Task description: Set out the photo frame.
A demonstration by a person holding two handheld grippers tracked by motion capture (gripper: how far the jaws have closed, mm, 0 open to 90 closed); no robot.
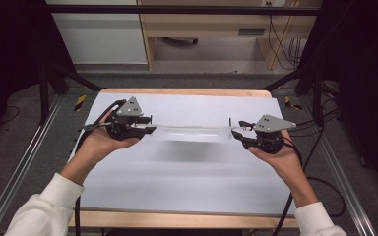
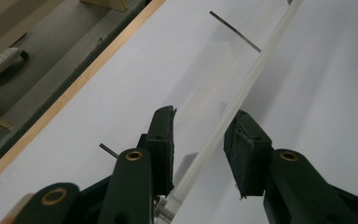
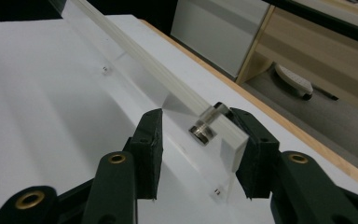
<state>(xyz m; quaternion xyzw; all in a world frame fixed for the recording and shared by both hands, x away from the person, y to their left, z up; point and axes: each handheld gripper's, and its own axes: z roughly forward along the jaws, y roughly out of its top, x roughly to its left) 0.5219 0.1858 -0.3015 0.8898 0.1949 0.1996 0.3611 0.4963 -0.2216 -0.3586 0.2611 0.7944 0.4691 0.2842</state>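
Nearest the high camera are the person's two white sleeves [image 1: 44, 206], forearms reaching up over a white table [image 1: 177, 182] with a wooden edge.

Each hand holds a gripper. The left gripper [image 1: 145, 129] and the right gripper [image 1: 236, 135] face each other across the middle of the table, and between them runs a long clear plastic panel [image 1: 192, 132], held level above the surface with a soft shadow under it.

In the left gripper view, the panel [image 2: 242, 88] passes edge-on between the two black jaws and stretches away toward the far end. The right-hand jaw lies against it or just beside it, and the left-hand jaw seems to stand a little apart from the pale edge, though the clear sheet makes it hard to tell whether that pad presses on it.

In the right gripper view, the end of the panel [image 3: 186, 98] sits between the jaws, its thick cut edge against the right-hand pad. A small round metal fitting [image 3: 202, 130] is fixed to the panel's face near that end. The left-hand jaw stands visibly clear of the pale edge, but whether clear plastic fills that gap cannot be told.

Beyond the table's far edge are a white cabinet [image 1: 98, 34] and a wooden shelf [image 1: 211, 24].
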